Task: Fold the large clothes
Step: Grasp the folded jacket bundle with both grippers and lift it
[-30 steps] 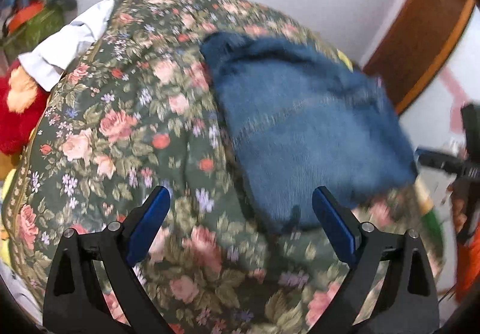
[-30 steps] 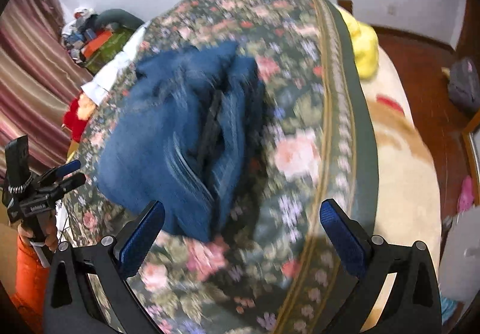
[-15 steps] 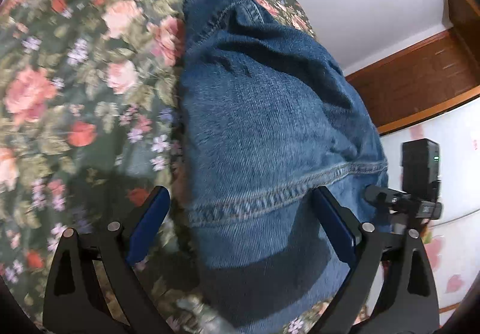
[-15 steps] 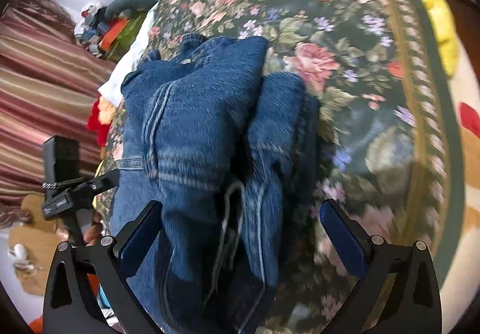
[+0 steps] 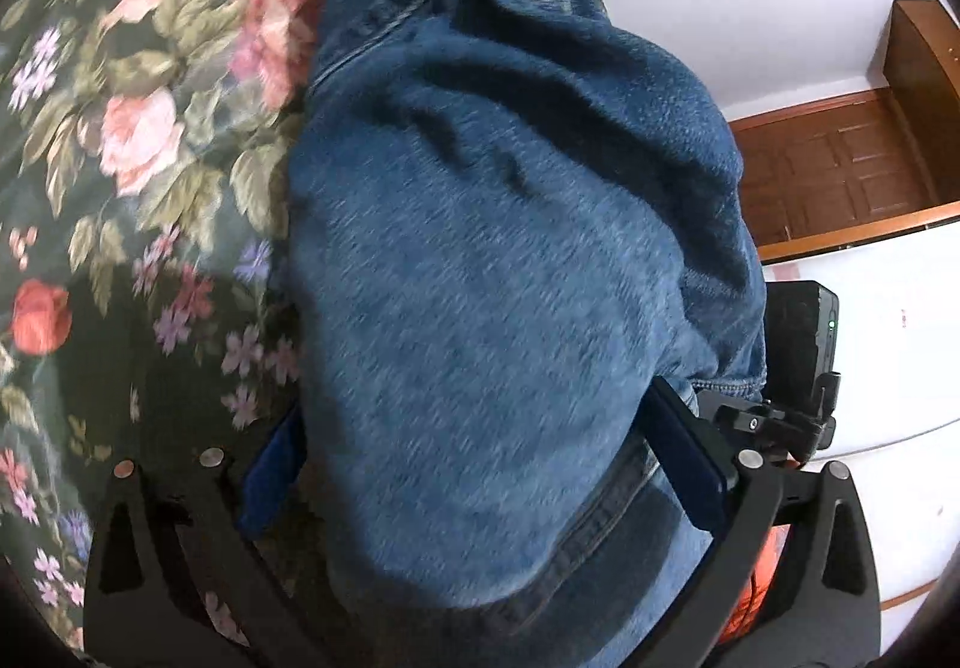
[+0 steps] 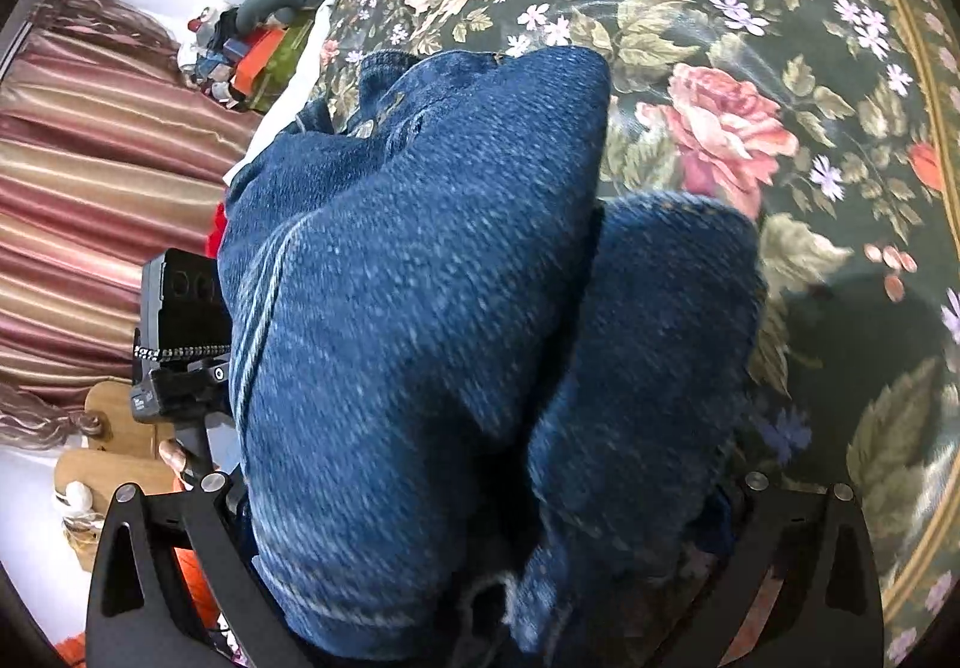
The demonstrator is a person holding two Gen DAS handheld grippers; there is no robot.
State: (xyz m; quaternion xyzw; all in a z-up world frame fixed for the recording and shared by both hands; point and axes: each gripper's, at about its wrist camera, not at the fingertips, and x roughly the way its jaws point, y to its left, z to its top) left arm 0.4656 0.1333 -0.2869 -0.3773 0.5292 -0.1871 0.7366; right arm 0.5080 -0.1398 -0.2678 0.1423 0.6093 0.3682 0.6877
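A folded pair of blue jeans (image 5: 498, 260) lies on a bed with a dark floral cover (image 5: 138, 140). My left gripper (image 5: 480, 464) is open, its blue fingers (image 5: 690, 458) on either side of the near end of the bundle. In the right wrist view the jeans (image 6: 420, 308) fill the middle, folded in two thick rolls. My right gripper (image 6: 480, 518) is also open and straddles the near end of the jeans; its fingertips are hidden by the denim. The other gripper shows at the left (image 6: 180, 344) and, in the left wrist view, at the right (image 5: 798, 368).
The floral bed cover (image 6: 780, 98) extends right, with a gold-banded edge (image 6: 924, 38). A striped curtain (image 6: 90, 188) and a pile of clutter (image 6: 252, 50) stand at the left. A wooden door (image 5: 840, 170) and white wall are beyond the bed.
Both grippers have moved forward and down onto the jeans, from well back of the bundle to straddling its near end. The jeans now fill both views.
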